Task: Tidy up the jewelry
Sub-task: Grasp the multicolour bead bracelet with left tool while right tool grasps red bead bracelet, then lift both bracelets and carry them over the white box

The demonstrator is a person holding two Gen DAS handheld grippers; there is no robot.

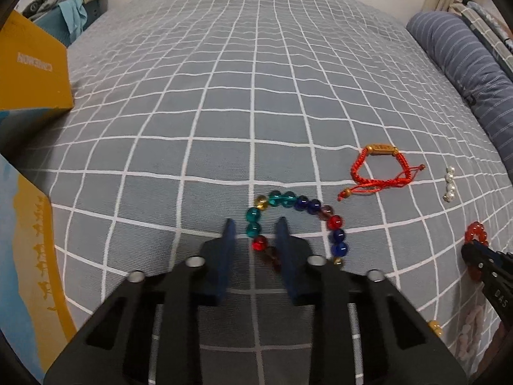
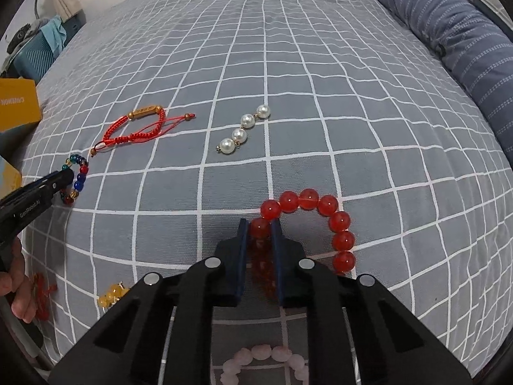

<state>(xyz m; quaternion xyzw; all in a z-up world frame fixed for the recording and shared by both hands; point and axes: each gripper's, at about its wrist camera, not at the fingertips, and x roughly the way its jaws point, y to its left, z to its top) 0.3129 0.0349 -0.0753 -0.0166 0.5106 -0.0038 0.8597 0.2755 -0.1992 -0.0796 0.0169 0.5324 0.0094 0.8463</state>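
Observation:
In the left wrist view my left gripper (image 1: 255,228) is open, its blue fingers straddling the near side of a multicoloured bead bracelet (image 1: 301,203) that lies on the checked bedsheet. In the right wrist view my right gripper (image 2: 259,227) is shut on a red bead bracelet (image 2: 320,205), with beads pinched between its fingers. A red cord bracelet with a gold bar (image 1: 378,166) (image 2: 138,128) and a short pearl strand (image 1: 449,183) (image 2: 243,130) lie further out. The left gripper shows at the left edge (image 2: 61,179) by the multicoloured bracelet (image 2: 77,176).
A yellow box (image 1: 32,73) stands at the left, another box (image 1: 29,256) near left. A striped blue bolster (image 2: 449,41) runs along the right. A pink bead bracelet (image 2: 266,357) lies under my right gripper, with yellow beads (image 2: 110,295) and a red piece (image 2: 41,292) near left.

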